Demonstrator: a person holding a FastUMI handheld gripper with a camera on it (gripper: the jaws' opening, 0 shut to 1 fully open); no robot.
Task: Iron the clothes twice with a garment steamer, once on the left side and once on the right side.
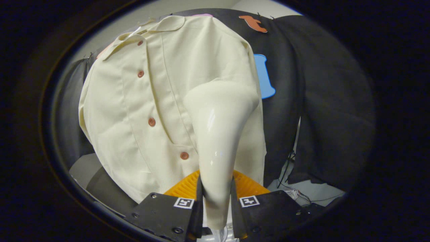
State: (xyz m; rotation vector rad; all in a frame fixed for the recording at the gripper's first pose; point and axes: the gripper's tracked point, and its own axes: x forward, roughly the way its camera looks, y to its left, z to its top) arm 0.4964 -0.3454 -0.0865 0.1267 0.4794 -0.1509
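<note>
1. Cream glossy plastic garment steamer sits centre frame; we see its narrow handle clamped between both fingers of the gripper, pinched from either side.
2. Steamer's wide head flares toward centre-right and lies over the right half of the pale cream button-front shirt; we can't tell whether it touches the fabric.
3. Shirt hangs across upper-left to centre, collar at top, four round reddish-brown buttons running down the placket, left of the steamer.
4. Orange ribbed plastic piece shows low centre, just behind the fingers and below the shirt hem.
5. Black cloth booth wall fills the right side behind the shirt.
</note>
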